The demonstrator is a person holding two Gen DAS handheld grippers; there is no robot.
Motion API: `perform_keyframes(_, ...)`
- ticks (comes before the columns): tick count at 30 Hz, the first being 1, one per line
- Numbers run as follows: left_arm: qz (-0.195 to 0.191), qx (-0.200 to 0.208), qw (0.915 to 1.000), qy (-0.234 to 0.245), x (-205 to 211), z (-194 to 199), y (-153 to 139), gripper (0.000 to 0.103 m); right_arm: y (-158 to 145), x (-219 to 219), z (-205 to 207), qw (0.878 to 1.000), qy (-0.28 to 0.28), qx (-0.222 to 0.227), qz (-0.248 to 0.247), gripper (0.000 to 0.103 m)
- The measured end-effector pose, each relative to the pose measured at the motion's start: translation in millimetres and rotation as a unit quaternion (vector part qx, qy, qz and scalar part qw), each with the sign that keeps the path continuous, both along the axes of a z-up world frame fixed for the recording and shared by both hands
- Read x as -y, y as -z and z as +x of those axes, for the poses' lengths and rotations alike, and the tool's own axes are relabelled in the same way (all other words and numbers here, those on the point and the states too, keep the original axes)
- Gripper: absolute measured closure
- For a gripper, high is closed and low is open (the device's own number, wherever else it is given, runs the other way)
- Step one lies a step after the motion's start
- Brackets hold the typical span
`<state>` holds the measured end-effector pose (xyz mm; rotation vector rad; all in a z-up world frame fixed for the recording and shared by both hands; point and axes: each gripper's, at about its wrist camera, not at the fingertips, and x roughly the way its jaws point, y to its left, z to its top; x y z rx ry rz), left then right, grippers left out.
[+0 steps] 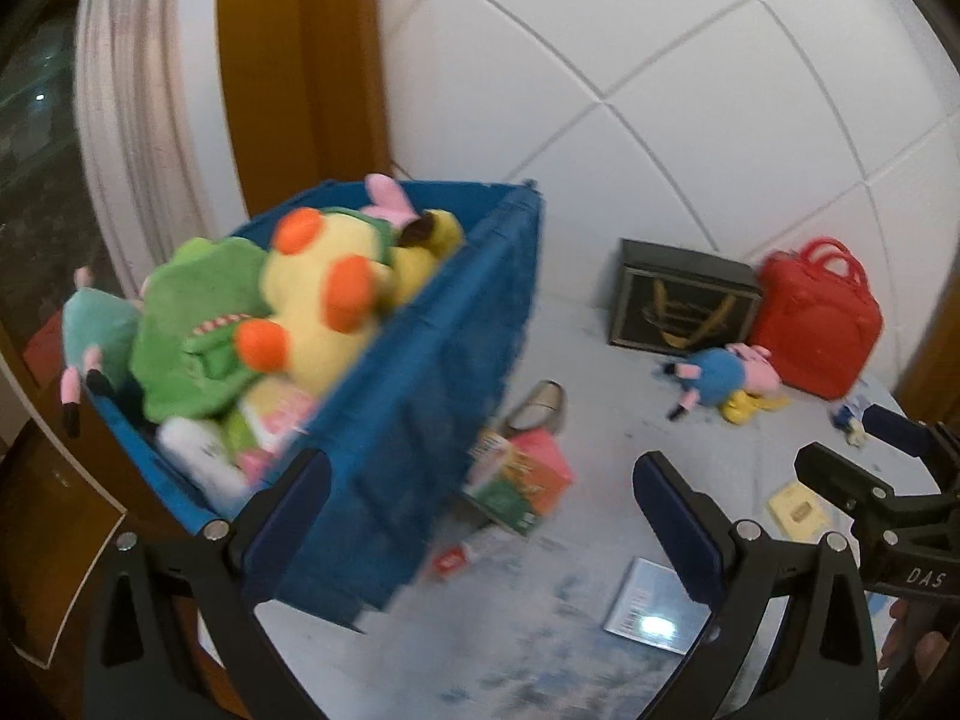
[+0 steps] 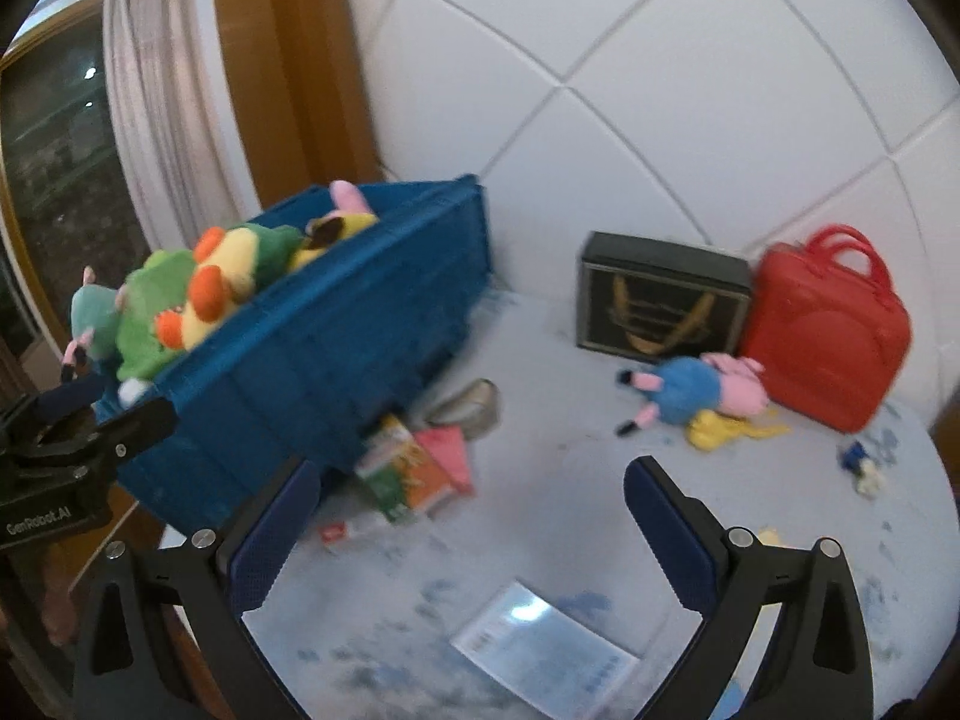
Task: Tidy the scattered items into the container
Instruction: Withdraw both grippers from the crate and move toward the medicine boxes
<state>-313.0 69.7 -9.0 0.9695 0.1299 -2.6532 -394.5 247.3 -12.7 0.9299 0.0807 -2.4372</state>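
The big blue bin (image 1: pixel 420 372) takes up the left side of the white table (image 2: pixel 570 480), sitting tilted and already stuffed with plush: a yellow one with orange patches (image 1: pixel 318 306), a green one (image 1: pixel 192 324) and a teal one (image 1: pixel 96 324) hanging over the rim. Back against the wall there's a red handbag (image 2: pixel 828 330) touching a dark box with gold print (image 2: pixel 660 300). Just in front of those two lies a blue and pink plush pig (image 2: pixel 702 390) on top of something yellow. Right by the bin's lower corner sits a green and orange carton (image 2: pixel 402 480) with a pink packet (image 2: pixel 450 450) beside it, and a beige shoe (image 2: pixel 474 408) just behind. Nearer the cameras is a flat shiny booklet (image 2: pixel 540 642). Small stuff: a red-labelled tube (image 2: pixel 348 531) and a tiny blue figure (image 2: pixel 858 462) off right. Left gripper (image 1: pixel 480 528) is spread wide with nothing in it, close to the bin wall. Right gripper (image 2: pixel 468 534) is also wide apart, empty, above the table.
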Motion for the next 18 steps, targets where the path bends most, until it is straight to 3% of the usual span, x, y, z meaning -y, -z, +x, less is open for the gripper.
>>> perform_keyframes(8,-0.002,0.032,0.9988,0.036,-41.7,-18.3,29.4,0.001,29.2,-70.7,-10.6,0.999,0.041,0.033,-0.007,0.000)
perform_keyframes(18,0.023,0.103,0.9918,0.072,-42.9,-61.6,108.6,0.001,90.4,-101.1,-37.5,0.990,0.099,0.097,0.015,0.000)
